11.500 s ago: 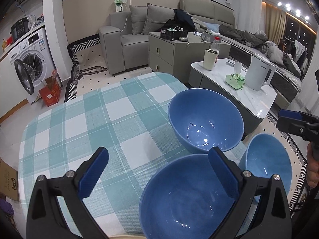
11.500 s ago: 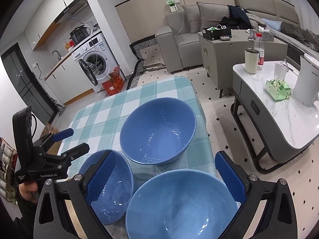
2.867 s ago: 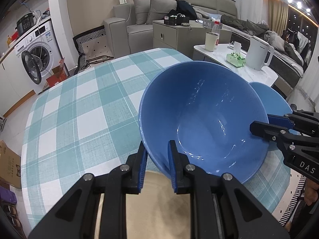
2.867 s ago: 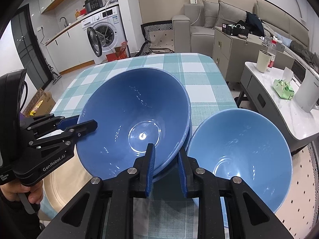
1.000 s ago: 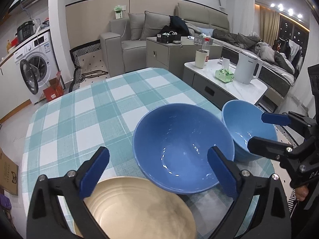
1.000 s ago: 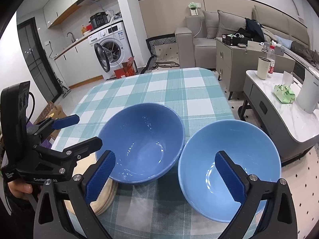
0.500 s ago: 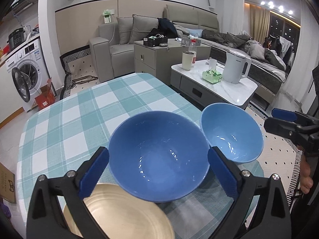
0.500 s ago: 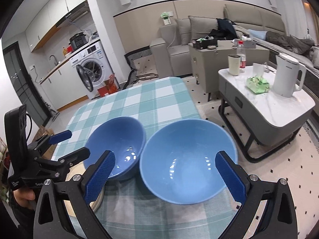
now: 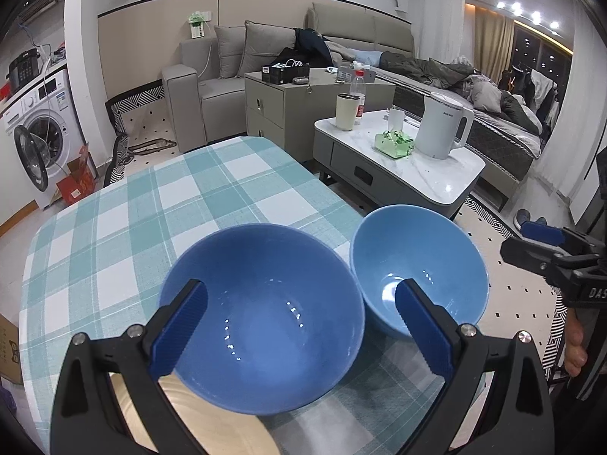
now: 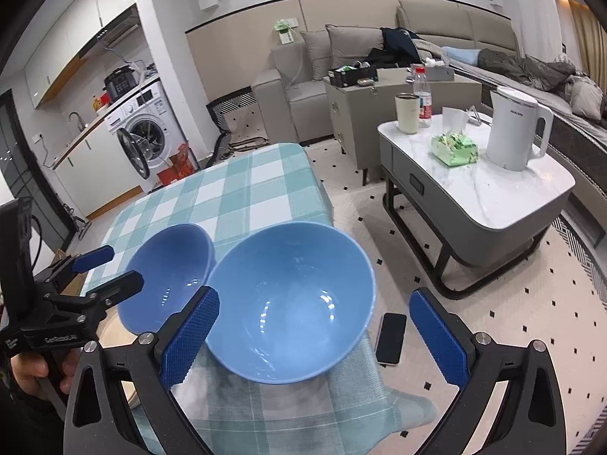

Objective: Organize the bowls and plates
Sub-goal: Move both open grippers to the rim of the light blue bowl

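Observation:
A deep blue bowl [image 9: 261, 314] stands on the checked tablecloth [image 9: 114, 227], and a lighter blue bowl [image 9: 417, 269] stands right beside it near the table's right edge. A beige plate [image 9: 197, 417] lies in front of the deep bowl, partly under my left gripper [image 9: 299, 326], which hovers open above that bowl. My right gripper [image 10: 315, 333] is open over the near side of the lighter bowl [image 10: 292, 303], holding nothing. In the right wrist view the deep bowl [image 10: 167, 273] sits to the left, with the left gripper [image 10: 123, 265] beside it. The right gripper [image 9: 516, 240] shows at the left wrist view's right edge.
The far half of the tablecloth [image 10: 246, 193] carries nothing. A phone [image 10: 390, 337] lies on the floor by the table's corner. A white coffee table [image 10: 493, 197] with a kettle, cup and tissue pack stands to the right. Sofa and washing machine lie beyond.
Both grippers have drawn back and up from the bowls, still open. The right gripper has swung toward the table's right edge. The bowls and the plate have stayed in place.

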